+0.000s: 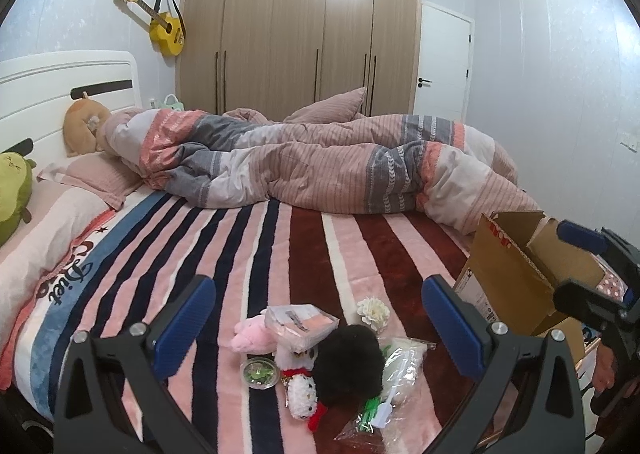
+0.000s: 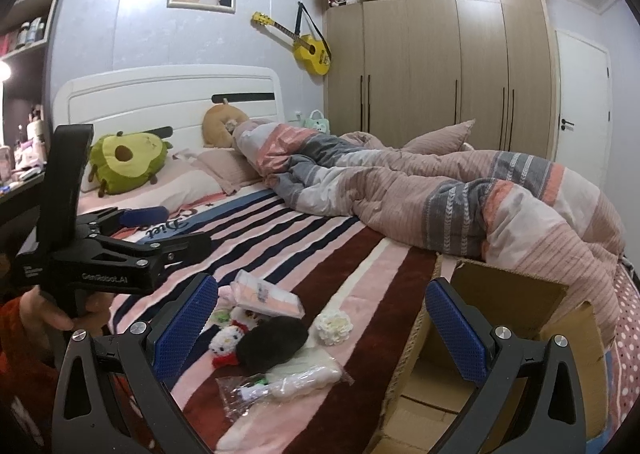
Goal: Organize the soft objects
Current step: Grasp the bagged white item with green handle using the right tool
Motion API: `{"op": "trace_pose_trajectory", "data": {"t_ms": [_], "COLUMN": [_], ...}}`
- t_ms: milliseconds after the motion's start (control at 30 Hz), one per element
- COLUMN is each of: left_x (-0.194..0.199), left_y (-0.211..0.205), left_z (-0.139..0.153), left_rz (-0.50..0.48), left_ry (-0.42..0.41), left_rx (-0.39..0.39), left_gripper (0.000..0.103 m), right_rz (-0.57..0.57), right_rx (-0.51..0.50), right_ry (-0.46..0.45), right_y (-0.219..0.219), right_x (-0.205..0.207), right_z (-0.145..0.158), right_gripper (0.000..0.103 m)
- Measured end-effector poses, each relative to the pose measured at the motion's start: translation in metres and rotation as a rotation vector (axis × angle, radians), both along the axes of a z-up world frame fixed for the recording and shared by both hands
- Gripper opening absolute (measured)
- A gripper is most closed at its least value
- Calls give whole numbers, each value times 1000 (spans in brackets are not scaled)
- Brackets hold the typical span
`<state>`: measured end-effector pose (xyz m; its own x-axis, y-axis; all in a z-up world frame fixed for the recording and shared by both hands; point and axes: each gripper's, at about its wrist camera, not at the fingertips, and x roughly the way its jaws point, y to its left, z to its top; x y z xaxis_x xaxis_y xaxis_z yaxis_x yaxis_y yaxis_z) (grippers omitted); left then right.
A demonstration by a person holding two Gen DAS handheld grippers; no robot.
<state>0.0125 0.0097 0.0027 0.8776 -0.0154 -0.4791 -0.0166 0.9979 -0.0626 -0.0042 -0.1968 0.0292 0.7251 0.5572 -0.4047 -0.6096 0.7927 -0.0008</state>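
1. Your left gripper (image 1: 318,318): jaws wide apart, nothing between them, held above the small pile on the near part of the bed. In the right wrist view it shows from the side at far left, gripped by your hand (image 2: 60,314).
2. Your right gripper (image 2: 322,318): jaws wide apart and empty, held over the near edge of the cardboard box (image 2: 512,294).
3. Soft objects, grouped on the striped blanket (image 1: 248,254):
   - black fluffy pompom (image 1: 350,362), centre of the pile;
   - white kitty plush (image 1: 302,394) with red trim, touching the pompom's left side;
   - pink plush (image 1: 250,336), far left of the pile;
   - packet of pink tissue (image 1: 302,324), lying over the pink plush;
   - white fabric flower (image 1: 374,314), just beyond the pompom;
   - clear bags (image 1: 394,370) of white stuffing, right of the pompom;
   - small round lidded dish (image 1: 260,374) with green contents.
4. Cardboard box: flaps open, right of the pile, at the bed's right edge.
5. Rumpled duvet (image 1: 320,162): across the far half of the bed.
6. Avocado plush (image 2: 128,162): at the headboard, well apart from the pile.
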Motion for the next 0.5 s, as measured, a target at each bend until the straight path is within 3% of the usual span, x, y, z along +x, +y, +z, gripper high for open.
{"op": "trace_pose_trajectory", "data": {"t_ms": [233, 367, 433, 500], "left_x": [3, 8, 13, 20], "left_y": [26, 58, 74, 85], "left_z": [-1, -8, -19, -33], "left_rz": [-36, -13, -8, -9], "left_ry": [-12, -5, 21, 55], "left_rx": [-35, -25, -33, -34], "left_gripper": [103, 103, 103, 102], "right_rz": [64, 109, 92, 62], "right_rx": [-65, -100, -128, -166], "right_ry": [0, 82, 158, 214], "right_y": [37, 73, 92, 105], "right_x": [-9, -6, 1, 5], "right_z": [4, -8, -26, -47], "right_gripper": [103, 101, 81, 67]}}
